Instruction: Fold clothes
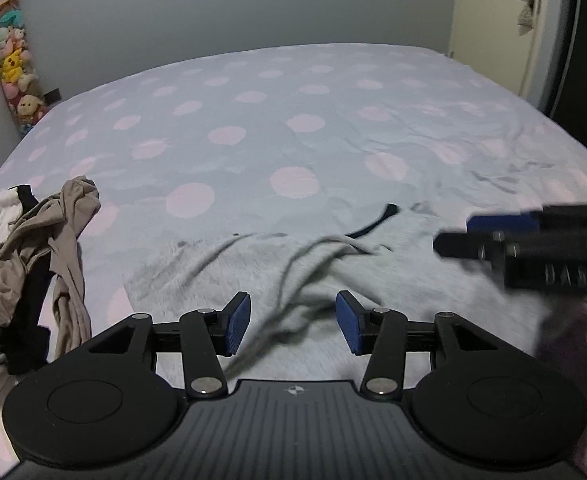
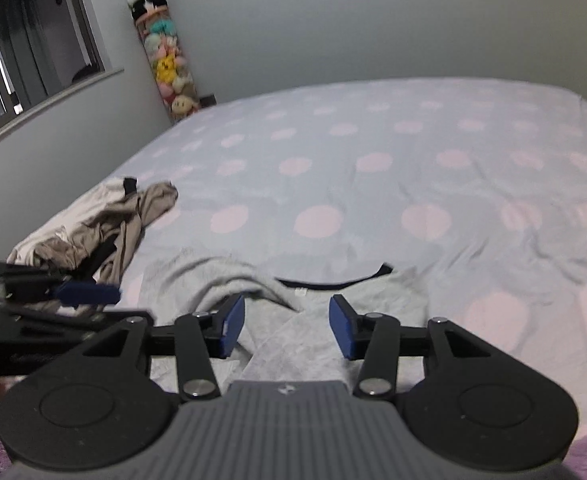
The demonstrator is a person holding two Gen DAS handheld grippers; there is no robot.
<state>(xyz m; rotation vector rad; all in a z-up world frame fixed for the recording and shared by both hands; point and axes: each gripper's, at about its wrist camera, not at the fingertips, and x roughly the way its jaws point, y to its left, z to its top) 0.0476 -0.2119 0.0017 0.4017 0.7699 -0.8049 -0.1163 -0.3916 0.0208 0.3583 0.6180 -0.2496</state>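
Note:
A light grey garment (image 1: 293,280) with a dark neckline (image 1: 373,226) lies rumpled on the near part of the bed. My left gripper (image 1: 293,320) is open and empty just above it. My right gripper (image 2: 287,322) is open and empty over the same garment (image 2: 313,320), near its dark collar (image 2: 333,282). In the left wrist view the right gripper (image 1: 489,236) comes in from the right, blurred. In the right wrist view the left gripper (image 2: 89,294) shows at the left.
A bed sheet (image 1: 293,128), light blue with pink dots, covers the bed. A pile of beige, white and black clothes (image 1: 33,264) lies at the left edge, also in the right wrist view (image 2: 105,232). Stuffed toys (image 2: 169,60) hang in the far corner. A door (image 1: 493,20) is at the right.

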